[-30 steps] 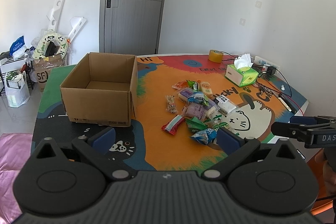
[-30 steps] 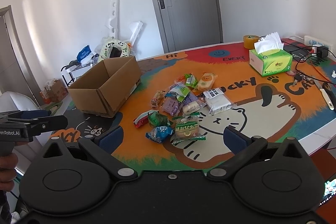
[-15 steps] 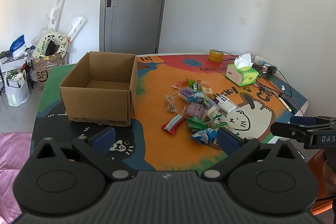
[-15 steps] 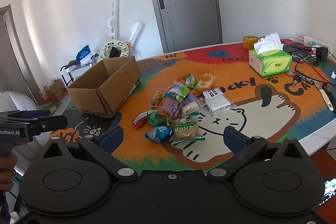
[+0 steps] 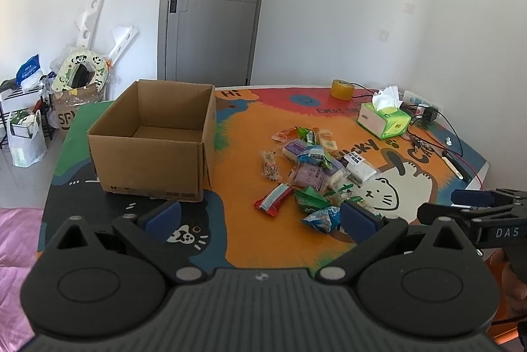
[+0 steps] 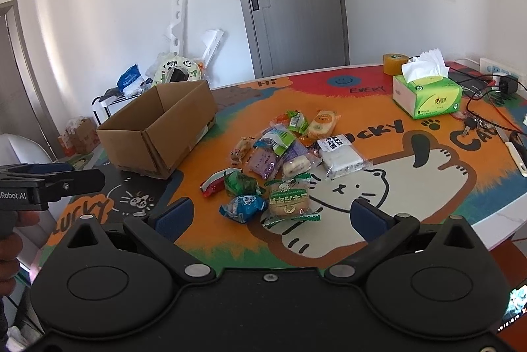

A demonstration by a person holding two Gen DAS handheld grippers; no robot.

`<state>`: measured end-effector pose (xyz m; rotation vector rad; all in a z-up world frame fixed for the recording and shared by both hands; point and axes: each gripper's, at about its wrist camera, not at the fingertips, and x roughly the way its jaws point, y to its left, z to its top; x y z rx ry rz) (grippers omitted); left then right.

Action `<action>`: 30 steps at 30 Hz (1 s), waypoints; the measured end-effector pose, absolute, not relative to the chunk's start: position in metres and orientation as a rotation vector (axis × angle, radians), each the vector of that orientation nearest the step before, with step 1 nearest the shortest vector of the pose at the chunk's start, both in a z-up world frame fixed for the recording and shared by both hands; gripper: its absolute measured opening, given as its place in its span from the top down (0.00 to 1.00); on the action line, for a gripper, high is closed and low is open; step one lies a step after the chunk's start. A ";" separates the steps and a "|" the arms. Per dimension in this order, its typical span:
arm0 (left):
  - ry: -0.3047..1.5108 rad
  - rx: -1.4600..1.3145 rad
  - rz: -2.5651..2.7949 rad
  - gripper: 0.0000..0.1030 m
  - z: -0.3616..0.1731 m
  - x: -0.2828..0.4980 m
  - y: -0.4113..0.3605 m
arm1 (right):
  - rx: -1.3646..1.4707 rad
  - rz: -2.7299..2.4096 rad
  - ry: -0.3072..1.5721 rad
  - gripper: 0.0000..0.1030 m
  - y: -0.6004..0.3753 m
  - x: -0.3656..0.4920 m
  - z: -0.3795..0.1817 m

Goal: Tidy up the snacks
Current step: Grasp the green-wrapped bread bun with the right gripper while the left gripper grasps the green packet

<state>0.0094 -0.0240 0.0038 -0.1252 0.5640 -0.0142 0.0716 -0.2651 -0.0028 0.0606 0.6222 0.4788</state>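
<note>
Your left gripper [image 5: 260,215] hangs above the near edge of the table with its blue-padded jaws spread wide and nothing between them; your right gripper [image 6: 270,215] is released the same way, framing the near end of the snack pile [image 6: 283,154]. That pile sits mid-table on the glossy cartoon-cat mat [image 6: 378,187], well right of the cardboard box [image 5: 151,151]: crinkly plastic wrappers, mostly flat pillow packs. Nearest you are a blue puffed bag [image 6: 243,207] and a round bun in a green-edged clear wrapper [image 6: 289,198], touching each other; a red-and-white bar [image 6: 215,182] lies at the left edge of the pile, and a clear pack of white pieces [image 6: 341,154] at the right. The box is plain brown corrugated card, square, flaps folded down, open on top; the part of its floor that shows is bare. Far right stand a green tissue box [image 6: 428,95] with white tissue sprouting up, and a roll of tan tape [image 6: 395,63] beyond it.
</note>
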 end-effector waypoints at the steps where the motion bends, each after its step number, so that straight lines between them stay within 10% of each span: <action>1: 0.560 -0.122 -0.020 0.01 0.002 0.011 -0.025 | 0.059 0.483 0.622 0.00 -0.265 0.074 -0.004; 30: 0.563 -0.139 -0.013 0.14 -0.041 0.099 -0.053 | 0.110 0.514 0.631 0.36 -0.254 0.140 -0.051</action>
